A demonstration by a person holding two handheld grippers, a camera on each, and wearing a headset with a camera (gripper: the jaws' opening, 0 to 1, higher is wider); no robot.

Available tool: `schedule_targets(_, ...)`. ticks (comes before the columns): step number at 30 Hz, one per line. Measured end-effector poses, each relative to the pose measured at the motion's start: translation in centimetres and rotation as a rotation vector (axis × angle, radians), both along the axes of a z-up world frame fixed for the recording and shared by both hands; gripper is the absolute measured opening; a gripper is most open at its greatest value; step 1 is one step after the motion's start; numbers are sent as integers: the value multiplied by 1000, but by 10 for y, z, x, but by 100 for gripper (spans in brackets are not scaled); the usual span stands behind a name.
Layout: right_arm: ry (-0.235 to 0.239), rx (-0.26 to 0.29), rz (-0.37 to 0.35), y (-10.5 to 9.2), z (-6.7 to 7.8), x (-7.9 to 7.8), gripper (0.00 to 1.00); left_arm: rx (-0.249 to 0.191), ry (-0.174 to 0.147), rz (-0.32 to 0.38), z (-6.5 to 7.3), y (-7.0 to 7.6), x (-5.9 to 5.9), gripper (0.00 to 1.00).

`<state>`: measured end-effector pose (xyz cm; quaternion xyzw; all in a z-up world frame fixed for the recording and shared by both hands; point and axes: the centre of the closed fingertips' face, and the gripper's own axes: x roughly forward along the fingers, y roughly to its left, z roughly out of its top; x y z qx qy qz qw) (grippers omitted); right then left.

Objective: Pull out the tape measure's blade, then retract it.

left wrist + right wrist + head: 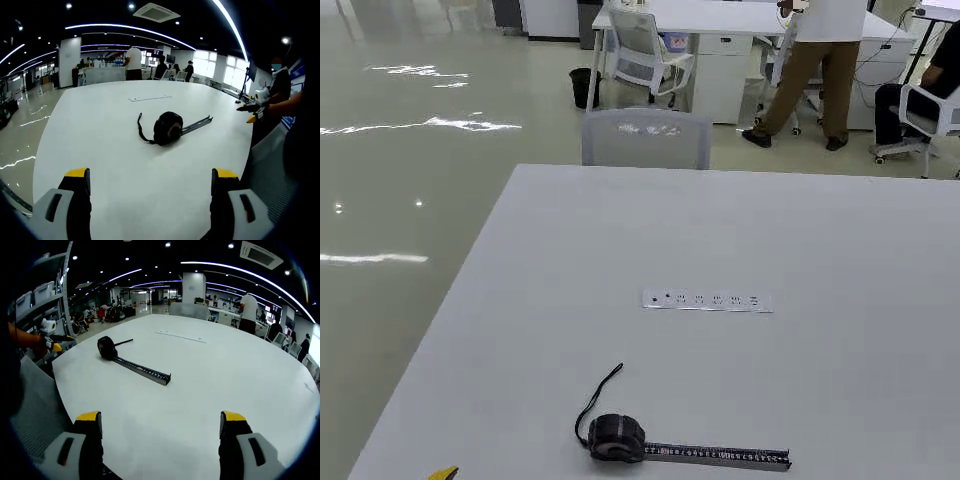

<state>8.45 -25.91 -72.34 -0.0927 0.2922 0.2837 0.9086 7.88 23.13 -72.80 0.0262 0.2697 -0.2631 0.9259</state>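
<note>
Tape measure (616, 438), blade (720, 456) seemingly partly out

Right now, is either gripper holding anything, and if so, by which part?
Nothing is held. The left gripper and the right gripper are both open and empty; the tape measure lies free on the table, blade out.
</note>
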Motion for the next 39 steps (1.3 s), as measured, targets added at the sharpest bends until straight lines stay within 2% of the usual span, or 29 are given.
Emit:
schedule_targets(2,-10,-3,3,-1,1,3,100,9,-9,-10,2,0,-1,99)
schedule_targets(7,-14,-11,6,5,6,6,100,10,9,-1,1,4,-4,99)
schedule_targets(12,-6,-25,20,8,5,4,100,20,10,-11,-1,3,-5,99)
schedule_targets(16,-2,-4,12,11,8,4,100,17,12,-10,-2,2,-5,99)
schedule_targets(19,-4,-12,14,10,7,4,100,22,12,-17,-3,0,-5,99)
schedule_targets(23,1,-13,11,3,-1,6,100,23,10,-19,2,-4,-5,99)
schedule_targets(28,-1,-7,5,-1,-2,8,100,25,9,-17,1,-4,-5,99)
schedule_targets(39,0,-11,14,2,-1,10,100,35,14,-25,8,-17,-7,99)
